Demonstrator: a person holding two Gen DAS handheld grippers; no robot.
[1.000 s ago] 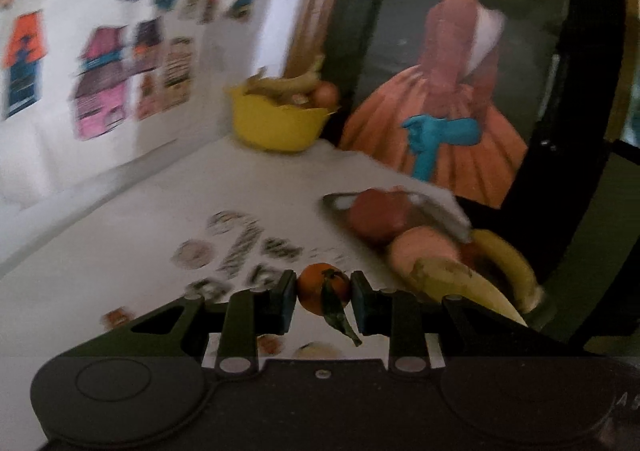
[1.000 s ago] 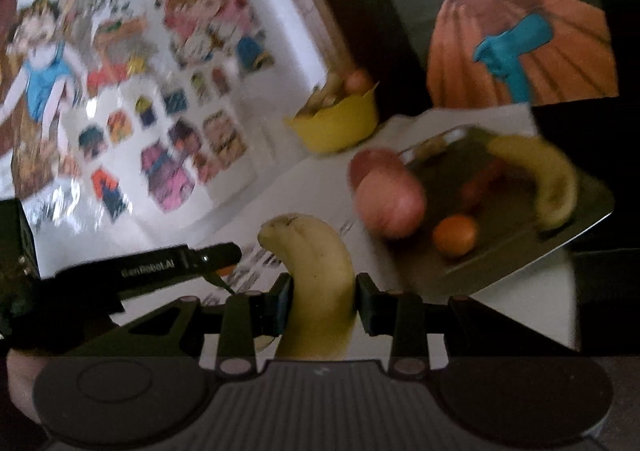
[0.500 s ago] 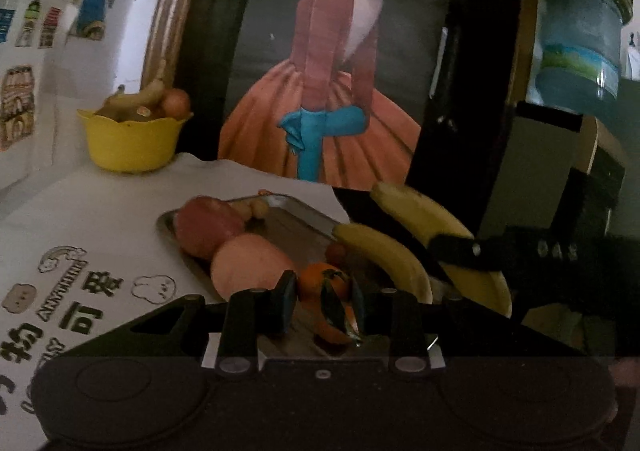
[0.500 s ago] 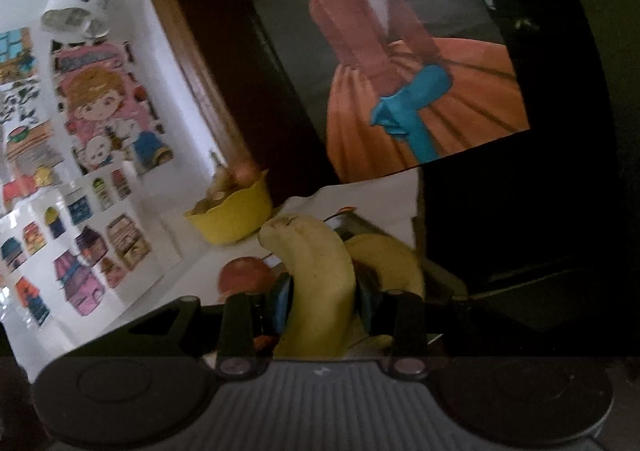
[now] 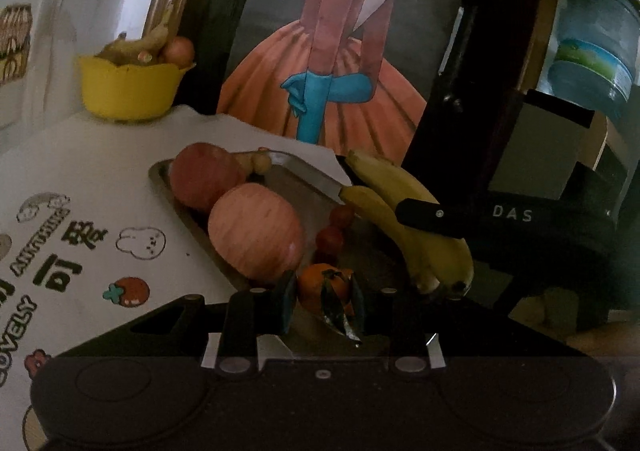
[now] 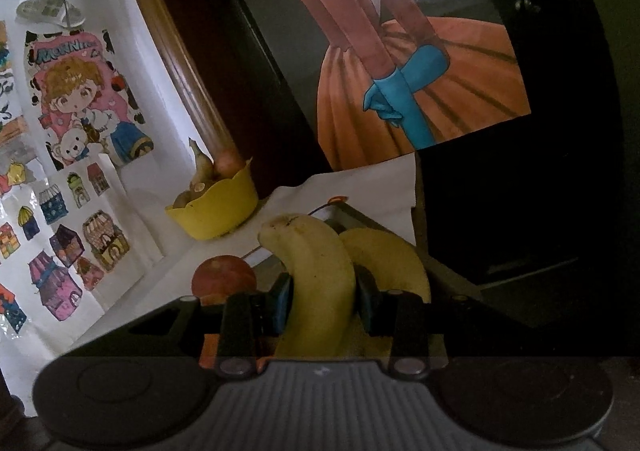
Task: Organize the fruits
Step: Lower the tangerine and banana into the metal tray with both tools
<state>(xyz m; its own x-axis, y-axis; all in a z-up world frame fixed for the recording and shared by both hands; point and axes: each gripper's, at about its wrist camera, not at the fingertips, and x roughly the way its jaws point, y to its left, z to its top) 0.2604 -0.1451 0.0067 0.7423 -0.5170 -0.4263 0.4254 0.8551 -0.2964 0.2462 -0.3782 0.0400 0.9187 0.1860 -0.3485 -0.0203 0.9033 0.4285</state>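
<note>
My left gripper (image 5: 323,297) is shut on a small orange mandarin (image 5: 322,285) with a leaf, held low over the near end of a metal tray (image 5: 304,175). The tray holds two pink-red apples (image 5: 256,229), small red fruits (image 5: 332,237) and two bananas (image 5: 384,195). My right gripper (image 6: 323,297) is shut on a yellow banana (image 6: 316,275), which lies beside a second banana (image 6: 390,259) at the tray's right side. The right gripper's finger (image 5: 432,217) shows across the bananas in the left wrist view.
A yellow bowl (image 5: 128,89) with bananas and a round fruit stands at the back of the white printed tablecloth (image 5: 80,179), also in the right wrist view (image 6: 216,209). A large painting leans behind the table. A water bottle (image 5: 592,35) stands at right.
Both grippers have moved from over the tablecloth to the tray. The mandarin has come down over the tray's near end, and the held banana has come beside the other banana.
</note>
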